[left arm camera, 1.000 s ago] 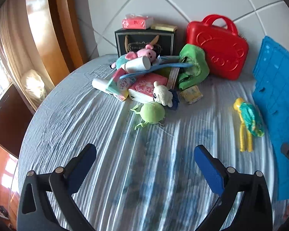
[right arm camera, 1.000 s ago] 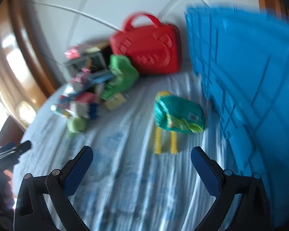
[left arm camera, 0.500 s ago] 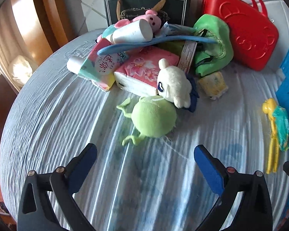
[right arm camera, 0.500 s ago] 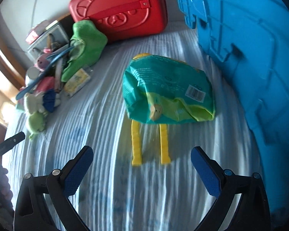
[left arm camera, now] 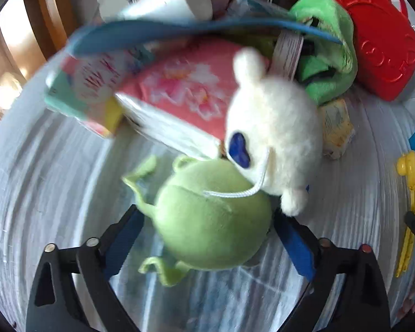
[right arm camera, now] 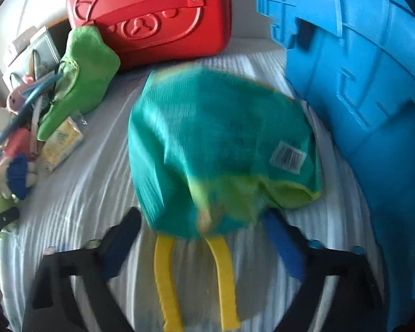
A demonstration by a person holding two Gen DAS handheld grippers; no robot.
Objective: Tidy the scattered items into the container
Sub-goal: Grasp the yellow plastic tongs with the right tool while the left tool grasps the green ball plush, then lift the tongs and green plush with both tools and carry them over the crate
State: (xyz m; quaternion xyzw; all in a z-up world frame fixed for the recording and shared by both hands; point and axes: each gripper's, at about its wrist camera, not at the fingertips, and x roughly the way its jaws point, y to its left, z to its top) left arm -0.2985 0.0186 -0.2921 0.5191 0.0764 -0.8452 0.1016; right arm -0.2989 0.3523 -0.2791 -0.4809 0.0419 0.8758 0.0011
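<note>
A round green plush (left arm camera: 210, 221) lies on the grey striped tablecloth, with a white plush (left arm camera: 274, 138) leaning on its top. My left gripper (left arm camera: 207, 221) straddles the green plush. Its jaws are closing, and a small gap shows at the left pad. A teal snack bag (right arm camera: 221, 144) lies over yellow tongs (right arm camera: 224, 276). My right gripper (right arm camera: 200, 217) has its closing jaws either side of the bag's near end, but blur hides any contact. The blue crate (right arm camera: 359, 83) stands close on the right.
Behind the plush toys is a pile with a pink tissue pack (left arm camera: 185, 91), a white tube (left arm camera: 168, 5) and a blue strap. A red case (right arm camera: 157, 13) and a green cloth item (right arm camera: 83, 77) stand at the back. A yellow packet (right arm camera: 61, 144) lies left of the bag.
Both grippers dropped and moved forward. The green plush now sits between the left jaws and the teal bag's end between the right jaws. Both pairs of jaws have narrowed.
</note>
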